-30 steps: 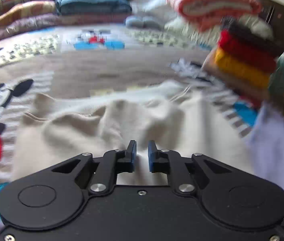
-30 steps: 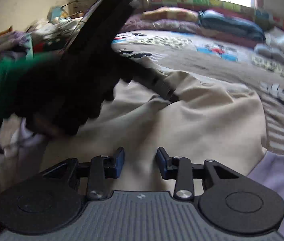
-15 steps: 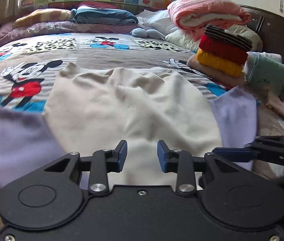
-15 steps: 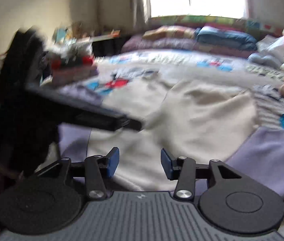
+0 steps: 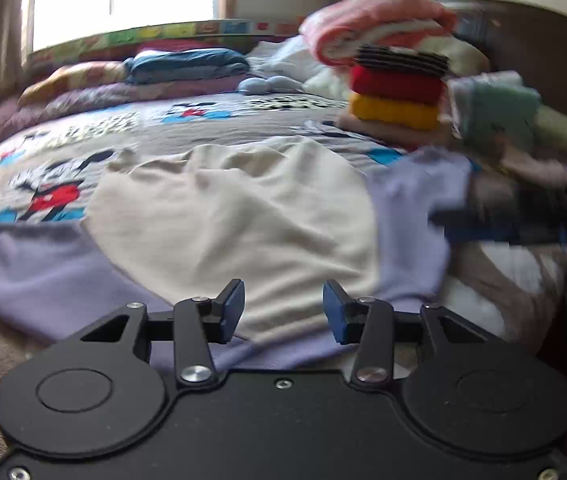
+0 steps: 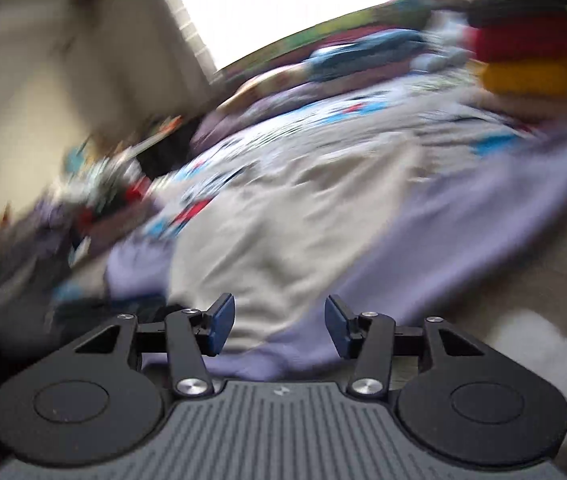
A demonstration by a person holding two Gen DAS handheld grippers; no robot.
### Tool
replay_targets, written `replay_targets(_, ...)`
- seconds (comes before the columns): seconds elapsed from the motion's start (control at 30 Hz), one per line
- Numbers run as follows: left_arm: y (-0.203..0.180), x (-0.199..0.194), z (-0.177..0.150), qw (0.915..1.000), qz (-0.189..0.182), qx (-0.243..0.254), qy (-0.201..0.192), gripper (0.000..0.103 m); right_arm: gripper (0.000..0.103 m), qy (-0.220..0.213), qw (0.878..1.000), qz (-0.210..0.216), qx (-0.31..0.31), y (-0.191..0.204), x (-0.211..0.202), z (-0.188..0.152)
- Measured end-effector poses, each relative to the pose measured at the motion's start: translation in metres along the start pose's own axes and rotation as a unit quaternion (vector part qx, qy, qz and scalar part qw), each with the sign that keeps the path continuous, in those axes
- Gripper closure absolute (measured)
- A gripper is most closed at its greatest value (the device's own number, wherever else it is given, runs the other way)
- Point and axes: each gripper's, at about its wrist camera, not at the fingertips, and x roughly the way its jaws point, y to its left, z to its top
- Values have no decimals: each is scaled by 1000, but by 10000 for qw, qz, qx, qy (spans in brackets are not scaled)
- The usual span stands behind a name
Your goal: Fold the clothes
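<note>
A cream and lavender garment lies spread flat on the Mickey Mouse bedspread, cream body in the middle, lavender sleeves and hem at the sides. My left gripper is open and empty, just above the near lavender hem. My right gripper is open and empty, over the same garment; its view is blurred and tilted. The right gripper also shows as a dark blur at the right of the left wrist view.
A stack of folded clothes in black, red and yellow stands at the right of the bed, below a rolled pink blanket. Pillows and bedding lie at the far side under the window. Loose clothes lie left.
Both grippers have pulled back toward the near hem of the garment and opened wider. The right gripper is swinging, and its view has tilted and blurred.
</note>
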Motion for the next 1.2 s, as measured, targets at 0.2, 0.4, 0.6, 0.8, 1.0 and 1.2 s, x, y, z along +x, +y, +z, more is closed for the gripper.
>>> replay_targets(0.2,-46,-9,-10,9953,-186,945,-121,53,50,-613,9804,-346,1843,-75,-24,2)
replay_targets(0.4,-81,7,-14,9851,-401,1649,-266,43,49,-626,9721,-302,2242,-97,-21,-5)
replay_targets(0.6,-75,22,-21,9884,-840,1263,101,38,25,-271,9817,-110,1880,-87,-6,-1)
replay_targets(0.8,-49,-9,-14,9954,-348,877,-131,38,0,66,9911,135,1324,-65,4,3)
replay_targets(1.0,-7,-16,-14,9987,496,-60,-29,32,1,-89,9874,337,1546,-71,-9,4)
replay_targets(1.2,4,-4,-21,9974,412,-352,468,25,10,-319,9845,204,1715,-76,-20,1)
